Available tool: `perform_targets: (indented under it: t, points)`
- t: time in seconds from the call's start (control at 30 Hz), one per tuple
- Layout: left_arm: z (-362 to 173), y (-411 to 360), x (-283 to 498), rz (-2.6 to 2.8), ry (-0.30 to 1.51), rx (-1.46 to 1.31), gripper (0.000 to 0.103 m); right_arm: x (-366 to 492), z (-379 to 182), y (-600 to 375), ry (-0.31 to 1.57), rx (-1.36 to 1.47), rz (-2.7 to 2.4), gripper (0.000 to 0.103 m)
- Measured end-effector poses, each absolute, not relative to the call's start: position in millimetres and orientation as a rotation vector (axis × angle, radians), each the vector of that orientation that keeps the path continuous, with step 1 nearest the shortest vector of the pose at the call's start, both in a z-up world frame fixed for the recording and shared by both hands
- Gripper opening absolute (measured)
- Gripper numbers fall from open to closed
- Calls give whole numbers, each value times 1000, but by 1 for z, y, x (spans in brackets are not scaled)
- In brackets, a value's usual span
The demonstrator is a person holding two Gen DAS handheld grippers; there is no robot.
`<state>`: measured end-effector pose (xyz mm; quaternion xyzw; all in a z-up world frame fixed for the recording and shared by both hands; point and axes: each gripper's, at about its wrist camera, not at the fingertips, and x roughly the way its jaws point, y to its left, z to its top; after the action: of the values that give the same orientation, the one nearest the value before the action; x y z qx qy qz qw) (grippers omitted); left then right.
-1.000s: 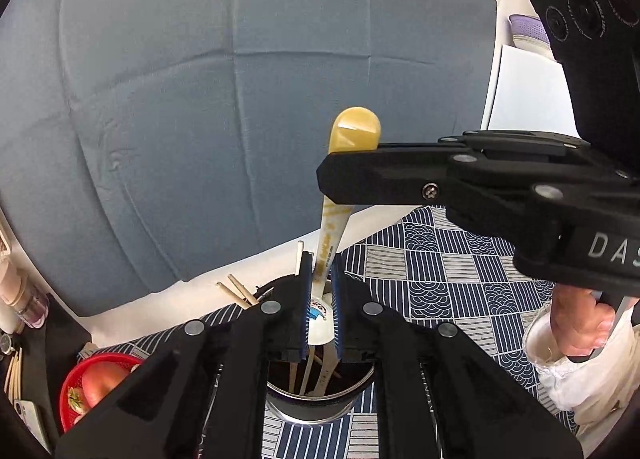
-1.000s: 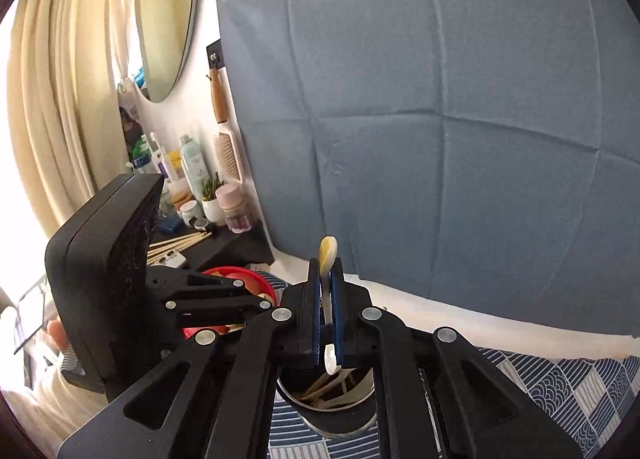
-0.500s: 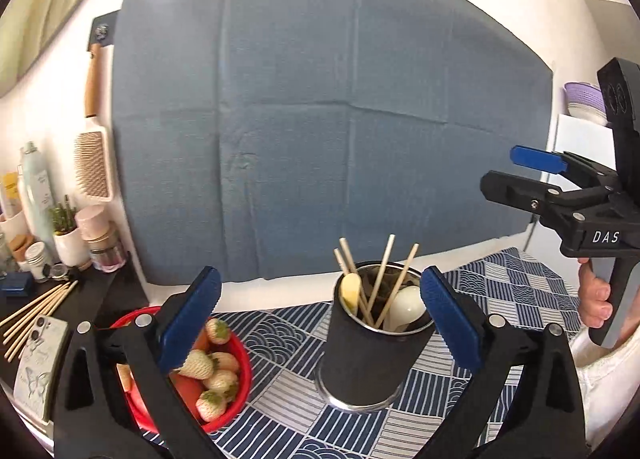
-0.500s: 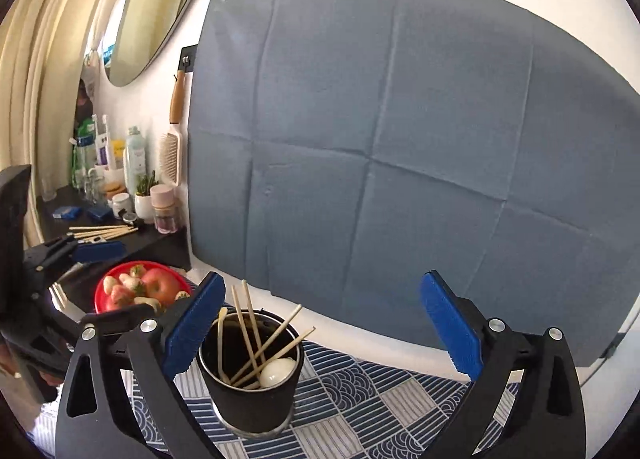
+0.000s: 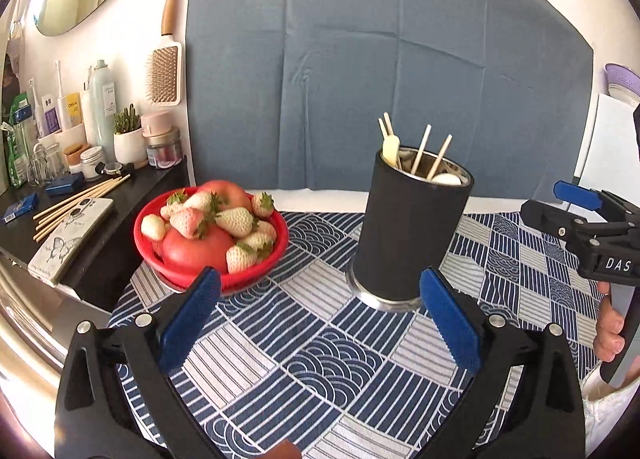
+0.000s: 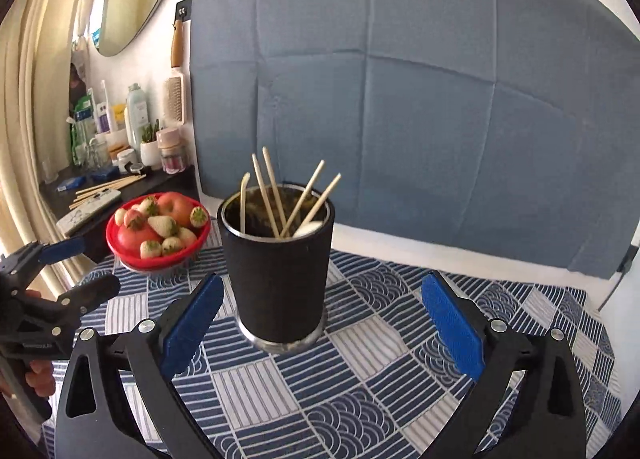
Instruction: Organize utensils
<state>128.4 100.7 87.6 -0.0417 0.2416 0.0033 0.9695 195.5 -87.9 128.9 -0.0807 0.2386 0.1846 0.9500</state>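
The black utensil holder (image 6: 279,271) stands upright on the table, on a blue-and-white patterned tablecloth (image 6: 360,371), a matte dark cylinder with a shiny steel rim and base. In the right wrist view it sits dead centre, just beyond the spread blue pads of the right gripper (image 6: 320,323); in the left wrist view the holder (image 5: 412,235) is at about 1 o'clock from the left gripper (image 5: 318,319). Both sets of fingers stand wide apart and hold nothing.

Four thin wooden chopsticks (image 6: 272,195) lean out of the holder at different angles. Beside them is a pale yellow spoon (image 6: 243,199) with its end just above the rim, and a white rounded spoon (image 6: 309,227) lying low inside at the 3 o'clock side.

At 9 to 10 o'clock of the holder, near it but apart, sits a glossy red bowl (image 5: 256,267) heaped with pale strawberries and two red apples. Beyond that, a dark shelf (image 5: 108,215) carries a loose bundle of chopsticks, a phone in a butterfly case (image 5: 70,235), jars, bottles and a small potted succulent. A wooden-handled hairbrush (image 5: 164,59) hangs on the wall beside a creased blue-grey cloth backdrop (image 6: 420,99).

Nothing stands between either gripper and the holder.
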Motion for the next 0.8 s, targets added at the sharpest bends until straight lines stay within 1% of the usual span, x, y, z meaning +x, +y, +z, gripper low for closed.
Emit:
perform_targets:
  t: [0.13, 0.27, 0.4, 0.63, 0.8]
  points:
    - [73, 84, 110, -5, 488, -56, 97, 176, 98, -104, 523, -85, 355, 95]
    - [62, 72, 94, 17, 477, -66, 97, 158, 78, -127, 509, -7, 306, 95]
    - [50, 61, 81, 38, 468, -69, 97, 145, 60, -138, 528, -52, 266, 95]
    - [33, 56, 72, 47, 482, -62, 97, 128, 39, -152, 561, -37, 252, 95]
    - [28, 56, 67, 38, 474, -62, 97, 120, 44, -156, 513, -15, 270, 95]
